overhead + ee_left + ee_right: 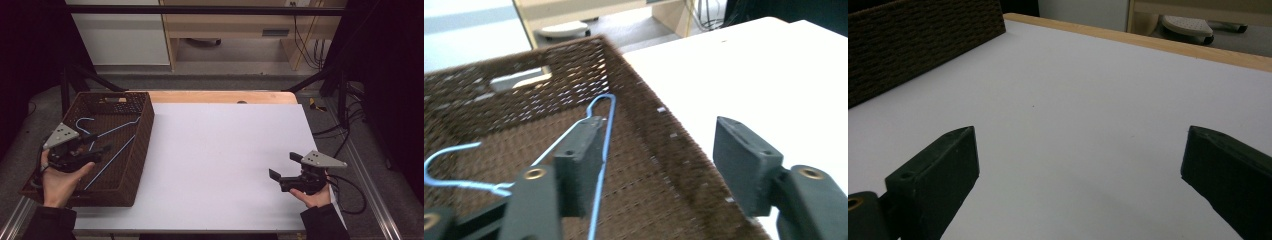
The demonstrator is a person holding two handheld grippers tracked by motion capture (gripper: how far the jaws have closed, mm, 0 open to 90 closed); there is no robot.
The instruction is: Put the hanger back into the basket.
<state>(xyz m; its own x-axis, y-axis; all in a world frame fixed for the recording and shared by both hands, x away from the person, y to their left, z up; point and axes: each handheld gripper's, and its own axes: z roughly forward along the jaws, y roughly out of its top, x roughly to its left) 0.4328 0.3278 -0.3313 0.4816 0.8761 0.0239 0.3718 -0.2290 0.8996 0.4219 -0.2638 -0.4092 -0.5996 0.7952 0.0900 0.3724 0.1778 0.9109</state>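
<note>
A light blue wire hanger (119,127) lies inside a dark brown woven basket (142,142) at the table's left. My left gripper (97,143) hovers open over the basket's near half, above the hanger. In the left gripper view the hanger (605,142) runs just beside the left jaw, and the gripper (659,167) holds nothing; the basket wall (659,145) passes between the jaws. My right gripper (284,165) is open over the white table top (220,150) at the near right. The right gripper view shows this gripper (1078,170) with only bare table between its wide jaws.
The basket (918,45) stands off to the left in the right gripper view. A wooden strip (220,96) edges the table's back. Behind it are a wooden shelf unit (240,30) and cables (345,130) at the right. Black frame bars flank both sides.
</note>
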